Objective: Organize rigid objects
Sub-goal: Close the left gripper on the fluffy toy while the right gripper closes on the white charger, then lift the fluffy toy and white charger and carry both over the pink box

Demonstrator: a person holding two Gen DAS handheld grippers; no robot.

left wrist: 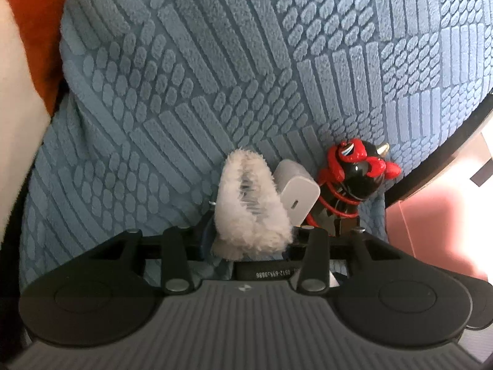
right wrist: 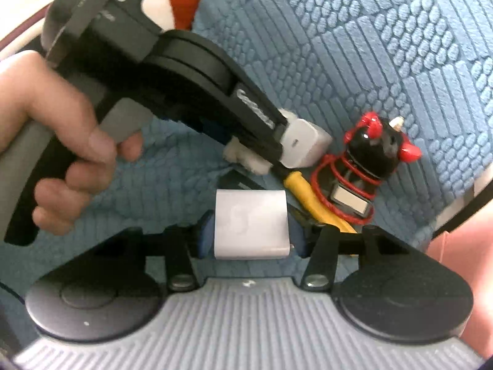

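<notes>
We have both claws crowded into one small patch of the blue textured cloth [left wrist: 215,61], and that crowding is the main risk. Our left claw [left wrist: 252,240] is closed around a white fluffy piece [left wrist: 246,203], which fills the gap between its fingers; in the right wrist view that same claw reaches in from the upper left with its tip right against a white charger [right wrist: 303,141] lying on the cloth. Our right claw [right wrist: 251,237] is narrowed onto a white block [right wrist: 251,223], its blue pads touching both sides. Just beside the charger stands a black and red figure [right wrist: 376,151] wound with red wire, and a yellow-handled tool [right wrist: 303,191] lies between it and the white block. If we swing either claw sideways, we judge it likely to nudge the charger or topple the figure, which looks top-heavy on soft cloth. The red wire could snag a finger and drag the figure along. The fluffy piece is soft, so the left grip may be looser than it seems, and it hides what lies under it. The white block is smooth, and a tilt could let it slide out. We cannot tell whether the left claw also pinches the charger.
</notes>
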